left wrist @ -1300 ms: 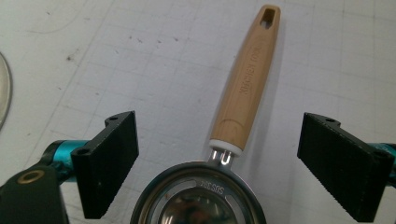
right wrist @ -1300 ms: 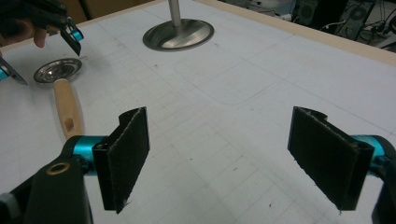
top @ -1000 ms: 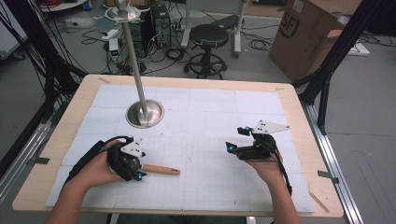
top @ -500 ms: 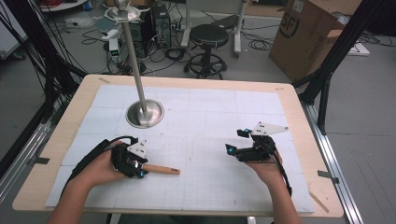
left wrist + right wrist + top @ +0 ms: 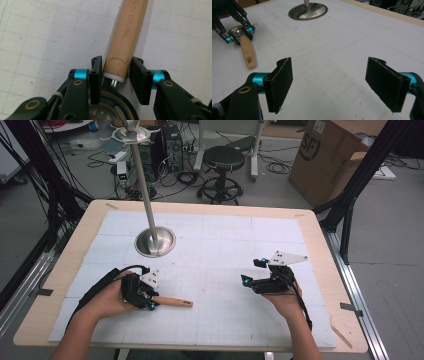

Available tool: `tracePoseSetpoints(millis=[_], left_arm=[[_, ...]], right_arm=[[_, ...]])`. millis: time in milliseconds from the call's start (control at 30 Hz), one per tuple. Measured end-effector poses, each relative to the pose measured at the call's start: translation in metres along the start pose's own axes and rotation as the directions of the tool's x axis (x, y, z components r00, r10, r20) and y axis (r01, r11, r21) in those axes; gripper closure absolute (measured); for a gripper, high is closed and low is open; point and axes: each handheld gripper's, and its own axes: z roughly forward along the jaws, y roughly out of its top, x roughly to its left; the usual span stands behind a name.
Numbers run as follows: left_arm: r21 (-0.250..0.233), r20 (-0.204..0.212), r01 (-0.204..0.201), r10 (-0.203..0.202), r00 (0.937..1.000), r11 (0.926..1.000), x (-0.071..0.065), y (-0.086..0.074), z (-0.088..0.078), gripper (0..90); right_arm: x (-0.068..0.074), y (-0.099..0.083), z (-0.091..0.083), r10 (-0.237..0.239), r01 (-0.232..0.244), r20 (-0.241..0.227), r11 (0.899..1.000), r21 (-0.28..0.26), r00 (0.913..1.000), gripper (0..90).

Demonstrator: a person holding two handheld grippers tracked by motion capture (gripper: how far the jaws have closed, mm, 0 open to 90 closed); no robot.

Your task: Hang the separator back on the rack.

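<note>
A kitchen tool with a wooden handle (image 5: 172, 302) lies on the white mat at the front left; its metal head (image 5: 237, 30) sits under my left gripper (image 5: 150, 304). In the left gripper view the handle (image 5: 125, 32) runs up between the jaws of the left gripper (image 5: 116, 62). The jaws have just been closing, and the pads (image 5: 140, 80) stand close on both sides with a thin gap still showing. My right gripper (image 5: 252, 271) rests at the front right, its jaws (image 5: 329, 82) wide open over bare mat with nothing between them.
A steel stand with a round base (image 5: 155, 241) and a tall pole rises at the mat's back left; the base (image 5: 308, 11) also appears in the right gripper view. The wooden table rim (image 5: 320, 250) frames the mat. A stool and a cardboard box stand beyond the table.
The left gripper's jaws have narrowed around the wooden handle. Both hands and the tool have stayed where they were.
</note>
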Motion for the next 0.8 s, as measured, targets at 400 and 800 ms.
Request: tracePoseSetpoints(millis=[400, 800], left_arm=[[0.001, -0.003, -0.007, 0.007, 1.0, 1.0, -0.0016, 0.0012, 0.0002, 65.9], [-0.023, -0.023, -0.029, 0.028, 0.9993, 0.9993, -0.0026, 0.0008, -0.004, 69.3]], right_arm=[[0.0003, -0.0002, 0.0014, -0.003, 0.003, 0.0, 1.0, 0.009, 1.0, 21.0], [-0.0006, -0.0003, -0.0004, -0.006, 0.005, 0.008, 1.0, 0.005, 1.0, 21.6]])
